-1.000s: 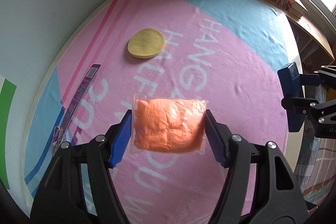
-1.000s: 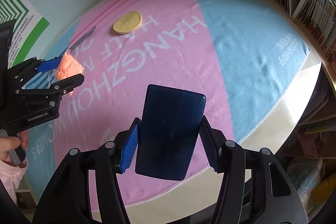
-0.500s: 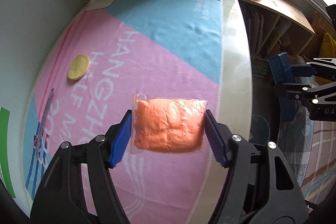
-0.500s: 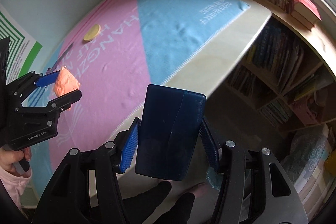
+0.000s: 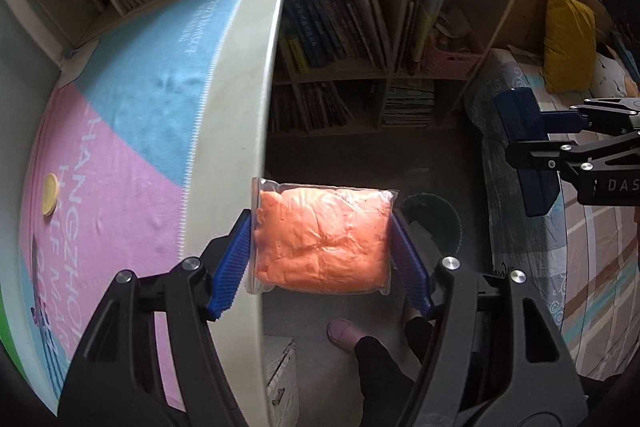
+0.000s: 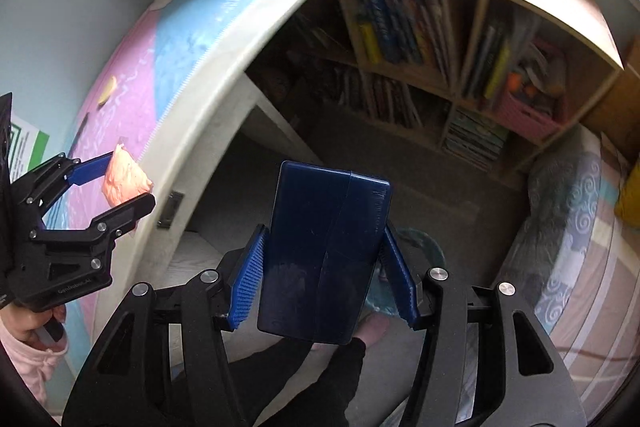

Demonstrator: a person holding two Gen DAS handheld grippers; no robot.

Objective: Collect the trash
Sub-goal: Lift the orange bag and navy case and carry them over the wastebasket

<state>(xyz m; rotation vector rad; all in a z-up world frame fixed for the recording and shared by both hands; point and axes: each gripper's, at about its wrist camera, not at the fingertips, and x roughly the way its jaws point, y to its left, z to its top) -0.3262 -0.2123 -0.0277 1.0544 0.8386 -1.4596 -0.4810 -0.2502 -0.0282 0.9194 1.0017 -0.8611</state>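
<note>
My left gripper point(image 5: 322, 241) is shut on a clear bag of orange stuff point(image 5: 323, 233), held past the table's edge above the floor. Just beyond the bag a dark round waste bin point(image 5: 434, 217) stands on the floor. My right gripper point(image 6: 324, 269) is shut on a dark blue box point(image 6: 326, 251), which hides most of the teal-rimmed bin point(image 6: 420, 247) below it. The right gripper with the blue box point(image 5: 524, 143) shows at the right of the left wrist view. The left gripper with the orange bag point(image 6: 124, 179) shows at the left of the right wrist view.
The table point(image 5: 240, 115) with a pink and blue cloth point(image 5: 132, 115) lies at left, with a yellow disc point(image 5: 51, 194) and a purple wrapper point(image 5: 40, 311) on it. Bookshelves point(image 5: 360, 39) stand behind, a bed point(image 5: 560, 247) at right. The person's slippered foot point(image 5: 342, 333) is on the floor.
Both grippers have swung from above the cloth past the table's edge to over the floor near the bin, each keeping its load. The views have also rolled.
</note>
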